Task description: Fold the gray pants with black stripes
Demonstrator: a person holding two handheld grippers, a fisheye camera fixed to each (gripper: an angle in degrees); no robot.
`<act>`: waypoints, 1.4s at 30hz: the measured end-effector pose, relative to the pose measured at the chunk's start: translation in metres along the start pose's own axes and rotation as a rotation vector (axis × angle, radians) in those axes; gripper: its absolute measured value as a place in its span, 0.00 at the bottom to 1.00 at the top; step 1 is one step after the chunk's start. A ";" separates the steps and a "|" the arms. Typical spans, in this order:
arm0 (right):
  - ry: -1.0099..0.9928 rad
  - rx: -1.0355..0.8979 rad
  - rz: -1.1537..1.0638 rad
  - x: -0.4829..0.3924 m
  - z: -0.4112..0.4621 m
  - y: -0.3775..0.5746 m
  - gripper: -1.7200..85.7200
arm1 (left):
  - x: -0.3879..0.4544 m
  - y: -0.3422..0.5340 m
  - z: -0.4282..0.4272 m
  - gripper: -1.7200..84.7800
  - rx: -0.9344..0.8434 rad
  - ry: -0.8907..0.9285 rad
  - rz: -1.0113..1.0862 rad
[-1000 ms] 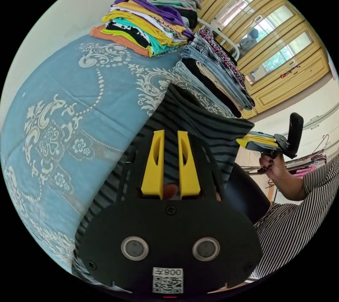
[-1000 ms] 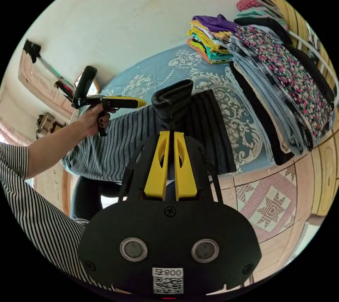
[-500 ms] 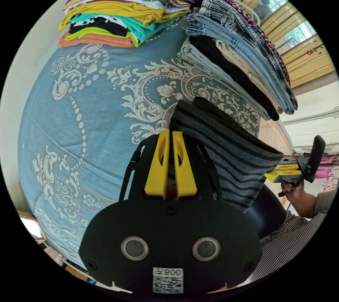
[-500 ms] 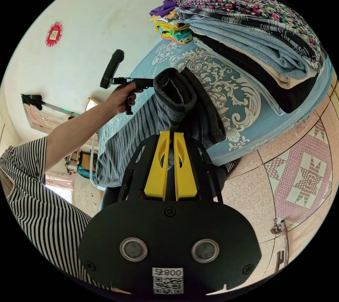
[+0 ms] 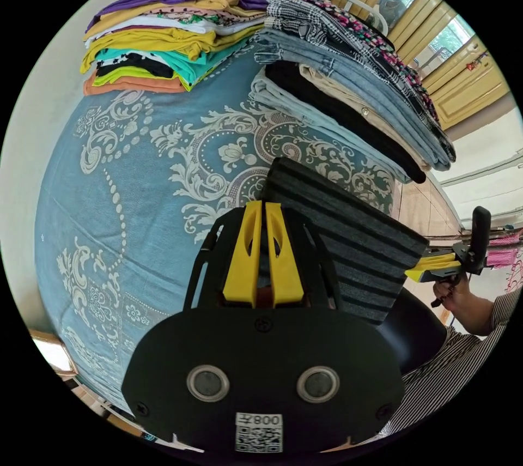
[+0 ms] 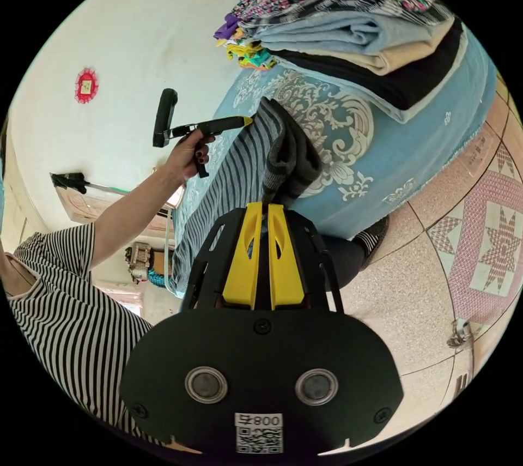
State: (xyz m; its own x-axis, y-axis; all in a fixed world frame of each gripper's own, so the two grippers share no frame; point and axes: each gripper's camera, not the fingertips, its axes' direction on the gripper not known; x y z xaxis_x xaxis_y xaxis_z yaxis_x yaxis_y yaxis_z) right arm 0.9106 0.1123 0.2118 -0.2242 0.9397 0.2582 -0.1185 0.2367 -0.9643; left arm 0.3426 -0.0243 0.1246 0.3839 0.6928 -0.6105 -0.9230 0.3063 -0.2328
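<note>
- Pants (image 5: 348, 248) are gripped between the clenched jaws of the left gripper (image 5: 264, 215) and right gripper (image 6: 261, 215).
- A corner could be dropped if either grip is loosened.

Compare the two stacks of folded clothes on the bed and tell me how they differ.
The stack of bright tops is mostly yellow, teal, purple and orange; the stack of trousers is mostly denim blue, black, beige and a floral print. The bright tops lie by the wall, the trousers along the bedspread's edge nearer the striped pants. The trouser pieces look thicker. Both are neatly folded on the bedspread.
</note>
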 end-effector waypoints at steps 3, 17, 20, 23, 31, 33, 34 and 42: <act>-0.045 0.007 0.020 0.012 -0.005 -0.006 0.04 | -0.002 -0.001 -0.004 0.03 0.021 0.014 -0.002; 0.019 0.016 -0.087 0.019 -0.004 -0.034 0.04 | -0.014 0.018 -0.001 0.03 0.099 0.031 -0.055; 0.018 -0.020 -0.032 0.039 0.016 -0.041 0.04 | -0.017 0.024 0.013 0.04 0.065 0.025 -0.072; -0.003 -0.036 0.018 0.055 0.033 -0.045 0.04 | -0.021 0.037 0.008 0.04 0.099 0.020 -0.085; 0.130 0.044 -0.060 0.045 0.040 -0.045 0.03 | -0.008 0.108 -0.018 0.04 0.278 0.130 -0.083; 0.184 0.065 -0.136 0.030 0.051 -0.049 0.02 | 0.001 0.115 -0.007 0.04 0.238 0.121 -0.055; 0.206 0.055 -0.190 0.021 0.065 -0.054 0.02 | 0.005 0.116 0.004 0.03 0.191 0.125 -0.048; 0.461 -0.099 -0.361 0.018 0.184 -0.071 0.02 | -0.001 0.161 0.008 0.02 0.140 0.098 -0.061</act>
State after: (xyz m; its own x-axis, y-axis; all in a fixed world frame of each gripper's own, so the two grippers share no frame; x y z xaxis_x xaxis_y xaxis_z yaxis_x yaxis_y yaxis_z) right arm 0.7375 0.0668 0.2958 0.2594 0.8008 0.5399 -0.0136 0.5620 -0.8270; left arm 0.1941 0.0297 0.0938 0.4286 0.6054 -0.6707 -0.8828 0.4385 -0.1683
